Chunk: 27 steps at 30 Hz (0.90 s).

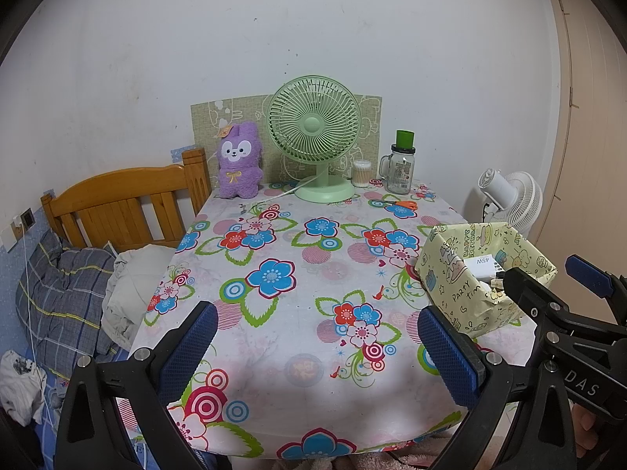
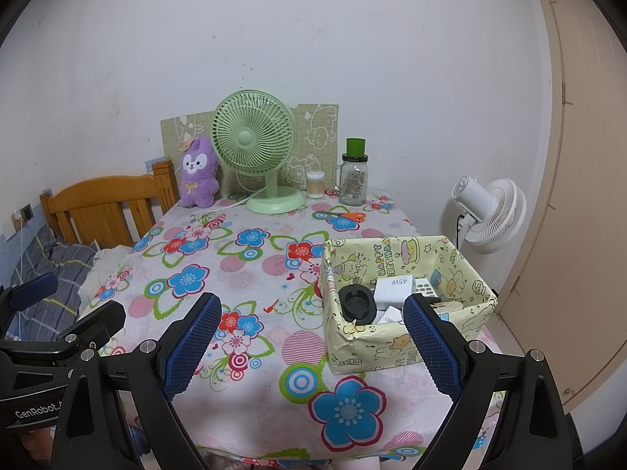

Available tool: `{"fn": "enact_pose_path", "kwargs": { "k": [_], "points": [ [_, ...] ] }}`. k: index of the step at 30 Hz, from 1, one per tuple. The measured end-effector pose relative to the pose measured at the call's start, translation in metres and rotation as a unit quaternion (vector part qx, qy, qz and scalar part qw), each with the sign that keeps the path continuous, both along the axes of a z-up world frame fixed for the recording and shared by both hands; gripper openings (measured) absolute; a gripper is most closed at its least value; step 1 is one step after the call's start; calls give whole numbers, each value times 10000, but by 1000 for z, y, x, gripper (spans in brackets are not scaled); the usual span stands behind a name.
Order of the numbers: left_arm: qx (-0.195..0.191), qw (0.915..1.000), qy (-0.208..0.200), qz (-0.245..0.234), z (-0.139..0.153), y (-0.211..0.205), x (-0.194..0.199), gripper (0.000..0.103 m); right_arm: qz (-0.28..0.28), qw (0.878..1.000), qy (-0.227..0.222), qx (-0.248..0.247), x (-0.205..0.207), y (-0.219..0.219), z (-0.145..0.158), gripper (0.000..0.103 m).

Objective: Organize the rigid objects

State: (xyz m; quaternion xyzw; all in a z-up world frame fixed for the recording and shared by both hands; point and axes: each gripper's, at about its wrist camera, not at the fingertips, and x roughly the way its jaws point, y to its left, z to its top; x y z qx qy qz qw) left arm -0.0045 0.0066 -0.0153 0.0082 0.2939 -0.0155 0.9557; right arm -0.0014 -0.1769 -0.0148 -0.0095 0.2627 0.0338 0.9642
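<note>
Both grippers, left and right, held with fingers apart, empty. Scissors left loose on counter, far from paper-wrapped box; flimsy box wall may be crushed if bumped.

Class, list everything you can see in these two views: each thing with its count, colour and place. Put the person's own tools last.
Table: one, floral cloth, centre.
Box: one, pale yellow cartoon wrap, table's right side, open.
Charger: one, white, marked 45W, in the box.
Round holder: one, black, in the box's left part.
Desk fan: one, green, far edge.
Plush rabbit: one, purple, left of the fan.
Cotton swab tub: one, clear, right of the fan's base.
Jar: one, glass, green cap, far right.
Scissors: one, orange handles, before the jar.
Standing fan: one, white, beyond the table.
Bed headboard: one, wooden, left.
Left tool: one, black with blue pads, open.
Right tool: one, same, open.
</note>
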Motion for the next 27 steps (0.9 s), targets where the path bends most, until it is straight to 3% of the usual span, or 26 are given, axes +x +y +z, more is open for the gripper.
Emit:
{"fn": "enact_pose_path", "kwargs": {
  "k": [27],
  "points": [
    [-8,10000,15,12,1,0,-1,103,-27,10000,35,-2,-1,0,0,96]
  ]
}}
